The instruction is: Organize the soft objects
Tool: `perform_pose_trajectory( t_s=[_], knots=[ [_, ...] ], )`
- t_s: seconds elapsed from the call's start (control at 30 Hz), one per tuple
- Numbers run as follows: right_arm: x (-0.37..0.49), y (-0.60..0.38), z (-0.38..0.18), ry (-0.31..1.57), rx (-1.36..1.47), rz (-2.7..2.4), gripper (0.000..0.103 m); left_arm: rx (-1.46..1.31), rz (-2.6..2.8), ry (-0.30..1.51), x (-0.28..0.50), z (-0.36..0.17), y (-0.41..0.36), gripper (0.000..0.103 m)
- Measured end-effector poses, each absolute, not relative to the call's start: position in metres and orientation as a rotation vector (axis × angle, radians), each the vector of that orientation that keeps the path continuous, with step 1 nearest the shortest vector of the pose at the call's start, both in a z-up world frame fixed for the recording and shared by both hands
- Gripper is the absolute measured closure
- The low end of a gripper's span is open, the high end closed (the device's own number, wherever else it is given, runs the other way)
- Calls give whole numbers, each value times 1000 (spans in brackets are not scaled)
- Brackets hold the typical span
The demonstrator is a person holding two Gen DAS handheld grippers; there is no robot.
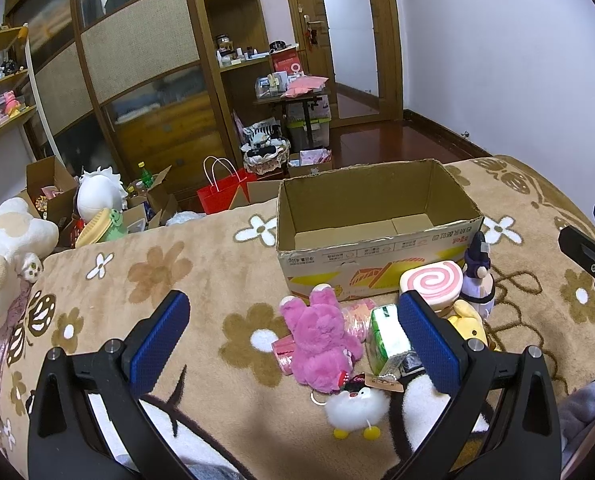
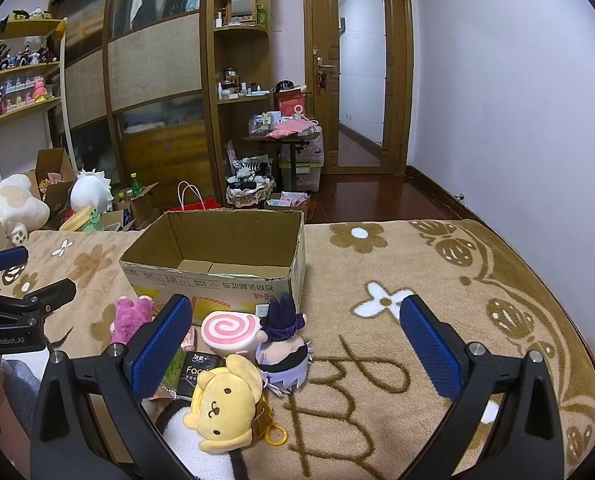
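1. Left wrist view: the left gripper (image 1: 293, 336) hangs over the brown floral fleece blanket (image 1: 201, 276) with its blue-padded fingers spread wide, pinching nothing.
2. Between and just beyond those fingers lies the pink furry plush bear (image 1: 321, 340), face down, near the middle of the scene.
3. Right of the bear sit a green-and-white tissue pack (image 1: 387, 338) and, farther off, a pink swirl roll-cake cushion (image 1: 431, 284) with a purple-hatted plush doll (image 1: 479, 280) touching its right side.
4. A white fluffy chick keychain with yellow feet (image 1: 355, 408) lies nearest, below the bear.
5. The open brown cardboard box (image 1: 373, 216) stands on the blanket behind the toys, with nothing showing inside it.
6. The right gripper (image 1: 593, 264) shows at the far right edge; from here I cannot tell its spread.
7. Right wrist view: the right gripper (image 2: 297, 344) has its fingers wide apart, holding nothing, above the blanket (image 2: 437, 264).
8. A yellow floppy-eared plush dog with a keyring (image 2: 225, 404) lies near its left finger, touching the purple-hatted doll (image 2: 283, 348) just beyond it.
9. The swirl cushion (image 2: 229, 332) sits just in front of the box (image 2: 217, 252); the pink bear (image 2: 131, 316) is to the left.
10. The left gripper (image 2: 21, 276) enters at the left edge, spread open.
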State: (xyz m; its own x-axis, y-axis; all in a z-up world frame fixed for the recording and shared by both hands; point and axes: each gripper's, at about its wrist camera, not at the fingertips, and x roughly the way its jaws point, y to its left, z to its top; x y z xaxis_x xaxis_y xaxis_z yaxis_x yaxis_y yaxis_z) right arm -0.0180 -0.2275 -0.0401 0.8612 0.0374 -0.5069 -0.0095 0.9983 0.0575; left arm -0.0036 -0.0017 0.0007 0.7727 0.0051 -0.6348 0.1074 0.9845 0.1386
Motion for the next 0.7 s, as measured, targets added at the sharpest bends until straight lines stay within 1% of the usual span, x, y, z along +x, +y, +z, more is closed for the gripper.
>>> perform_pose_trajectory(
  t_s=[0.7],
  knots=[
    [-18, -226, -41, 536, 51, 22, 0, 181, -51, 692, -4, -2, 0, 0]
  ],
)
